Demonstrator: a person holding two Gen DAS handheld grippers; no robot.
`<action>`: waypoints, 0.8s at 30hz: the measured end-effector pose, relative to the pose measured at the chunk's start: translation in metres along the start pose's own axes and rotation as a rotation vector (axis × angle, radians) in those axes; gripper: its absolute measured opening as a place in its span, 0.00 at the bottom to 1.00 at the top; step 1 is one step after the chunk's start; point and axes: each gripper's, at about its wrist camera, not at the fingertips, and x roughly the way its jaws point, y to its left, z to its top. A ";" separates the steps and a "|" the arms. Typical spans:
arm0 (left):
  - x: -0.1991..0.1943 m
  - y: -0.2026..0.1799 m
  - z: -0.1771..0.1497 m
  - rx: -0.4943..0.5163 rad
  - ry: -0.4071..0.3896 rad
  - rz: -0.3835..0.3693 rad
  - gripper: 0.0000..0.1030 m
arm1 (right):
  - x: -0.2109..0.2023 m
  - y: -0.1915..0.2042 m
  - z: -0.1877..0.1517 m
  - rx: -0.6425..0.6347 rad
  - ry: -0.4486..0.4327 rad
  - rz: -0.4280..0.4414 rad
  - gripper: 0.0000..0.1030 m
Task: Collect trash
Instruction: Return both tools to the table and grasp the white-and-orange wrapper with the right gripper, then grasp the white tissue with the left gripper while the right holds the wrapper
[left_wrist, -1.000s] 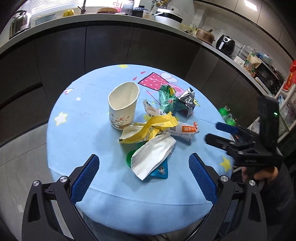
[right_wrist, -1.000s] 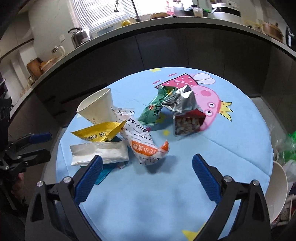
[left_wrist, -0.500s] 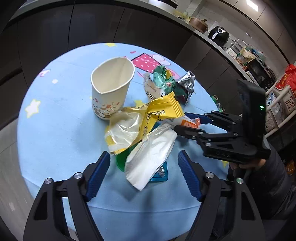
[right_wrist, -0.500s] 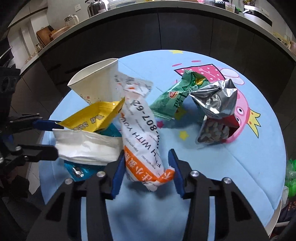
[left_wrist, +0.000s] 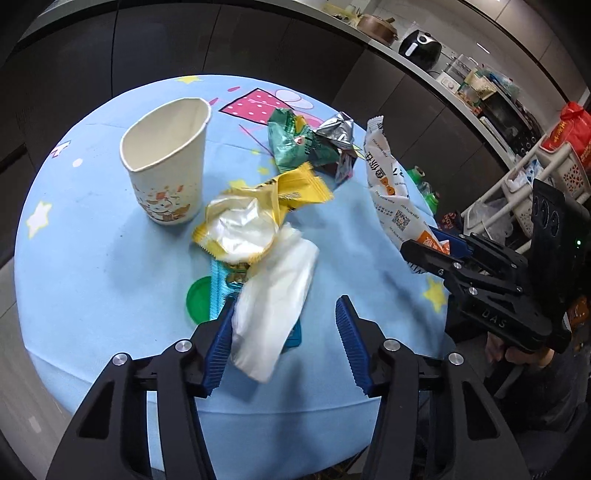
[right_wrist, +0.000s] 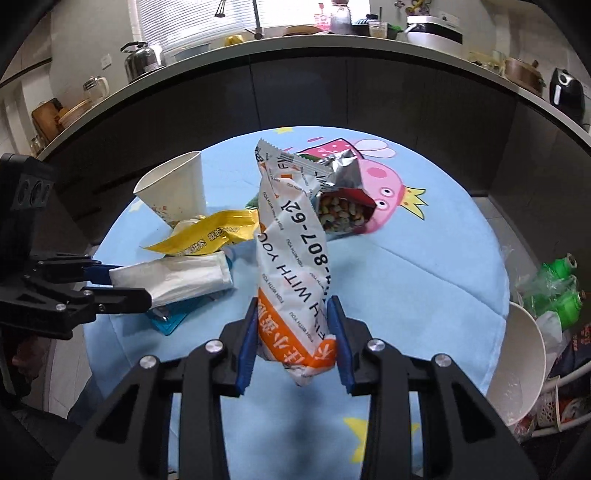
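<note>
The right claw (right_wrist: 293, 341) pinches the light, crinkly snack wrapper (right_wrist: 291, 258) by its orange end; the left claw (left_wrist: 282, 341), half-closed, straddles the soft white wrapper (left_wrist: 275, 302), ungripped.

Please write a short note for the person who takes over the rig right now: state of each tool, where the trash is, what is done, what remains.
Right tool: jaws just closed, shut on the orange-white wrapper, held above the table.
Left tool: jaws just closing around the white wrapper, one pad apart, no grip yet.
On the table: paper cup, yellow wrapper, green wrapper, silver bag, teal wrapper, green lid.
Done: one wrapper picked up. Left: all the rest.
</note>
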 end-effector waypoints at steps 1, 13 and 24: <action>-0.001 -0.002 -0.001 0.005 -0.001 -0.004 0.49 | -0.003 -0.002 -0.001 0.010 -0.004 -0.003 0.35; 0.018 -0.009 0.009 0.021 0.031 0.015 0.35 | -0.015 -0.002 -0.007 0.032 -0.033 0.010 0.36; 0.028 -0.032 -0.007 0.096 0.088 0.061 0.34 | -0.017 -0.009 -0.013 0.060 -0.037 0.005 0.36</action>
